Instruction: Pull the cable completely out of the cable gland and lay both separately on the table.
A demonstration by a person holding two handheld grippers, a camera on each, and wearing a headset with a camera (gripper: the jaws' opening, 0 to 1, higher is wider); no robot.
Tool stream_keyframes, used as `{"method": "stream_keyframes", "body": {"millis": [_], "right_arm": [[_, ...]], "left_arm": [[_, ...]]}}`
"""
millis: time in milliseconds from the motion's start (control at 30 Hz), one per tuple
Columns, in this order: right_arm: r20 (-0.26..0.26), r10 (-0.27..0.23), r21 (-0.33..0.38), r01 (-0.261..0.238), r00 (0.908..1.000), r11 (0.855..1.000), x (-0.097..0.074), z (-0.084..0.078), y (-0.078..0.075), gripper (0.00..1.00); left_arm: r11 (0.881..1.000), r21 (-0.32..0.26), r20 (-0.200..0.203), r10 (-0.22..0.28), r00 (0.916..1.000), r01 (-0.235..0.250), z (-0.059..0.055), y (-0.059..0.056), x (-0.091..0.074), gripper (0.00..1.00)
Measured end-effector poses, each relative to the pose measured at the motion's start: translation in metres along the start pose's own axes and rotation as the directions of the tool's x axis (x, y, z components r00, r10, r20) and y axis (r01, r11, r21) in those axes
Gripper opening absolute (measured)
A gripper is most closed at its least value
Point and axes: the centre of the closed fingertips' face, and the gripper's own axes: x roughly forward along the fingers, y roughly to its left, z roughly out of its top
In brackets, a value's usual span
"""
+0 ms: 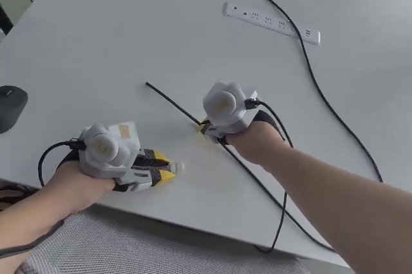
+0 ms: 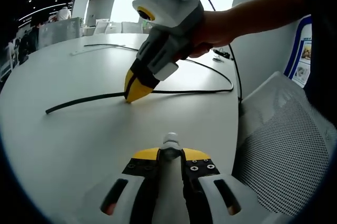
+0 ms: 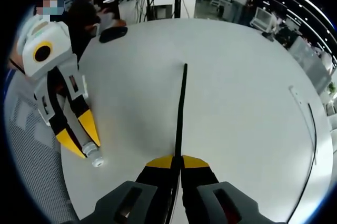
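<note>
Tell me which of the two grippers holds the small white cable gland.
The left gripper: the cable gland sits between its shut jaws. The right gripper is shut on the black cable instead.

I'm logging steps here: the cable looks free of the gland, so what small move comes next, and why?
Probably open the left gripper to set the cable gland on the table. The black cable already lies apart from it on the table, shut in the right gripper, so only letting both go seems left.
</note>
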Motion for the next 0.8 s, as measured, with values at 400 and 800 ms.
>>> {"method": "stream_keyframes", "body": {"millis": [400, 800], "right_arm": [[-0.002, -0.01, -0.009, 0.01, 1.0, 1.0, 0.0002, 0.0003, 0.0008, 0.0], [-0.011, -0.038, -0.03, 0.038, 0.9992, 0.999, -0.0015, 0.0007, -0.0035, 0.07]], "left_arm": [[0.999, 0.043, -0.019, 0.016, 0.9997, -0.015, -0.0011, -0.0012, 0.0005, 0.16], [0.999, 0.032, -0.026, 0.014, 0.9996, -0.014, 0.0013, -0.0042, -0.0009, 0.16]]}}
